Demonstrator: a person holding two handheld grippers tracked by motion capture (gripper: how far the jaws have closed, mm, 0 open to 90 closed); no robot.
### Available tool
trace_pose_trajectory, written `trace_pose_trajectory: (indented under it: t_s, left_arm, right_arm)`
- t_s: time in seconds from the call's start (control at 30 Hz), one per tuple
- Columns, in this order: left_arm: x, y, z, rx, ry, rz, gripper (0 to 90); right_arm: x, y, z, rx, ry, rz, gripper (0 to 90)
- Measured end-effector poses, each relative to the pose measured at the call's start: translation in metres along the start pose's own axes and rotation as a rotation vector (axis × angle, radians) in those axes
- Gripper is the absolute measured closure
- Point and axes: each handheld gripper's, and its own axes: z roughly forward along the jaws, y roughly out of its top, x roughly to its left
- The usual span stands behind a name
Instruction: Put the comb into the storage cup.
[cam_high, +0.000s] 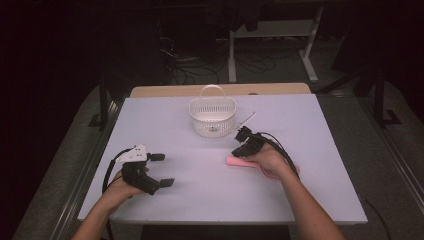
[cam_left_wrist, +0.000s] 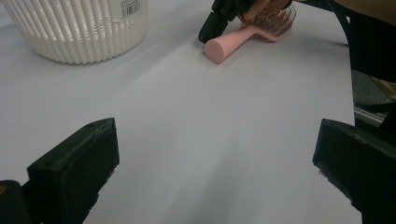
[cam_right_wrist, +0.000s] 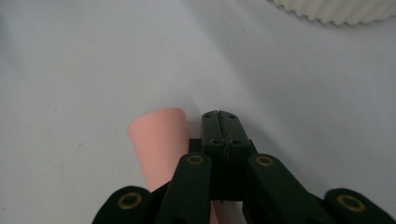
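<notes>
So my right tongs (cam_right_wrist: 218, 122) are clamped shut, empty, just beside the pink plastic hairbrush (cam_left_wrist: 243, 38) on the white table (cam_high: 200, 185); looks like a nudge. Left tongs (cam_high: 161, 170) wait wide open.

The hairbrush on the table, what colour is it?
Pink; the hairbrush shows best in the left gripper view.
</notes>
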Motion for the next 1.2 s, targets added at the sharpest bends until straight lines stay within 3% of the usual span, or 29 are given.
trace_pose_trajectory:
  t_s: [0.7, 1.2]
  left_arm:
    - [0.0, 0.0, 0.0, -0.001, 0.0, -0.001, 0.1]
    - [0.0, 0.0, 0.0, 0.0, 0.0, 0.001, 0.1]
  right_arm:
    - [0.04, -0.009, 0.0, -0.001, 0.076, -0.087, 88.8]
    - [0.056, -0.018, -0.003, 0.013, 0.108, -0.131, 88.8]
